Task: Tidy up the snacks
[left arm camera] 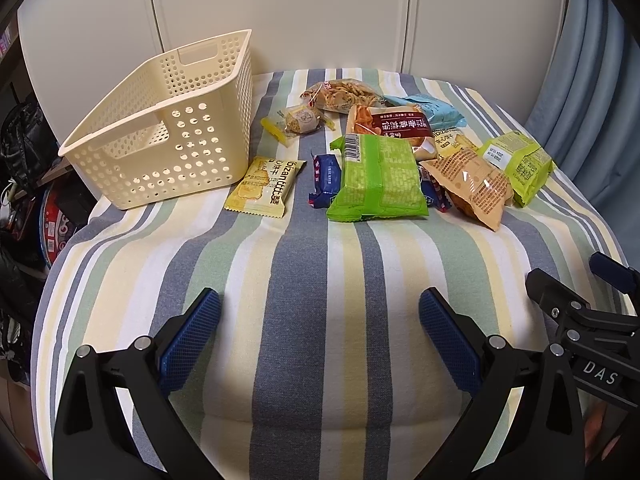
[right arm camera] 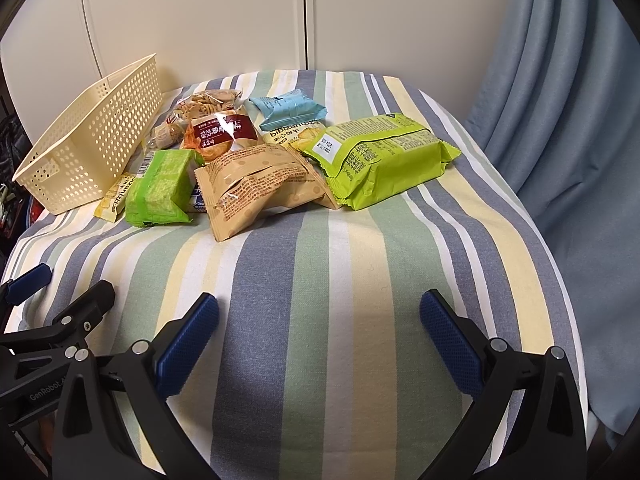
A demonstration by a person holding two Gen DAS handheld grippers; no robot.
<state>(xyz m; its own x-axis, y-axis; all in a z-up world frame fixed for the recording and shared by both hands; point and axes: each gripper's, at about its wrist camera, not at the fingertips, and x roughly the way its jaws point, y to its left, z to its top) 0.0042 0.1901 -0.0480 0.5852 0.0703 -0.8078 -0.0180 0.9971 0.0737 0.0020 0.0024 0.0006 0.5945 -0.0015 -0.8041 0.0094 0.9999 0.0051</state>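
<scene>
A cream perforated basket (left arm camera: pixel 160 136) (right arm camera: pixel 92 136) stands empty at the back left of the striped table. Right of it lies a heap of snack packets: a green packet (left arm camera: pixel 380 176) (right arm camera: pixel 160 184), a tan bag (left arm camera: pixel 472 184) (right arm camera: pixel 260 184), a lime packet (left arm camera: pixel 520 164) (right arm camera: pixel 384 160), a yellow biscuit packet (left arm camera: pixel 264 184), a maroon bag (left arm camera: pixel 396 126) (right arm camera: pixel 220 132) and a light blue packet (left arm camera: pixel 432 110) (right arm camera: pixel 288 108). My left gripper (left arm camera: pixel 320 336) hovers open over the near cloth, well short of the snacks. My right gripper (right arm camera: pixel 320 336) is open too, nothing between its fingers.
The striped cloth (left arm camera: pixel 304 280) covers a small table whose edges drop off left, right and near. White cupboard doors (right arm camera: pixel 240 12) stand behind, a blue curtain (right arm camera: pixel 568 120) hangs at the right. Dark clutter (left arm camera: pixel 24 184) sits on the floor at the left.
</scene>
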